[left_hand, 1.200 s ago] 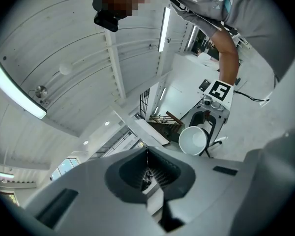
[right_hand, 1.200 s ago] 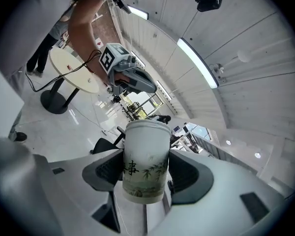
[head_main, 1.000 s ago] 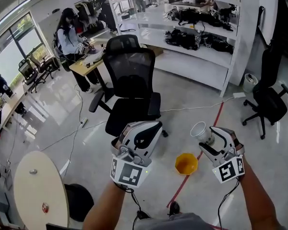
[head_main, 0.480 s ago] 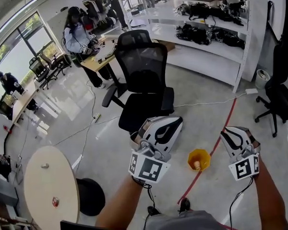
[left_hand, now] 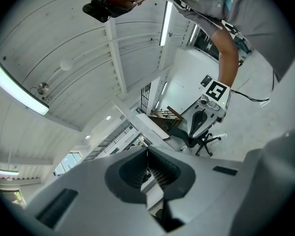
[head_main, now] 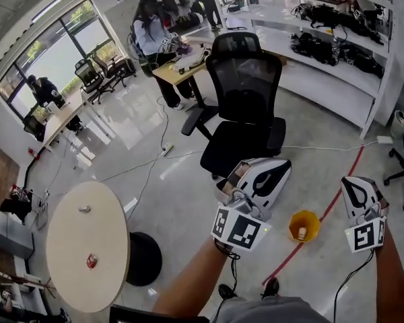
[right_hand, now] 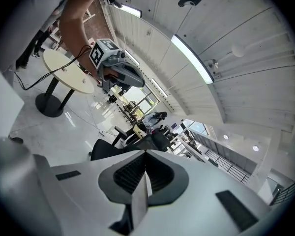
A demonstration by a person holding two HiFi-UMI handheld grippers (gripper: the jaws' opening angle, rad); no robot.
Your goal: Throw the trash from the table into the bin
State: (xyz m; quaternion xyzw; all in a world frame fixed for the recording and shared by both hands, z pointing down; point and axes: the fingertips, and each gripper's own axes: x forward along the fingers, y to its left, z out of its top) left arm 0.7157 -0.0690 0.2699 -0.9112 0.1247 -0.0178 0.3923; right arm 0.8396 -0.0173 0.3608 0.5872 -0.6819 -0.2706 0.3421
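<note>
Far left in the head view: round tabletop (head_main: 67,281), carrying two small pieces of trash. Grey piece (head_main: 85,208) close to the far edge; red piece (head_main: 91,260) about mid-tabletop, well apart from the grey one. Too small to give a long axis or heading for either.

Centre: left gripper (head_main: 275,172), held over the floor (head_main: 188,200) in front of the black office chair (head_main: 246,86), well apart from the tabletop. Jaws pressed together on nothing, as confirmed in the left gripper view.

Right of centre: yellow bin (head_main: 304,214), standing on the floor, mouth up. Contains one pale piece (head_main: 301,233); orientation not readable at this size.

Far right: right gripper (head_main: 355,188), beside the bin and clear of it. Jaws just closed, now pressed together with nothing between them.

Status, as judged: one piece in the bin, two left on the tabletop. Remaining: go to the tabletop, pinch the grey or red piece, carry to the bin, release; repeat for the other.
</note>
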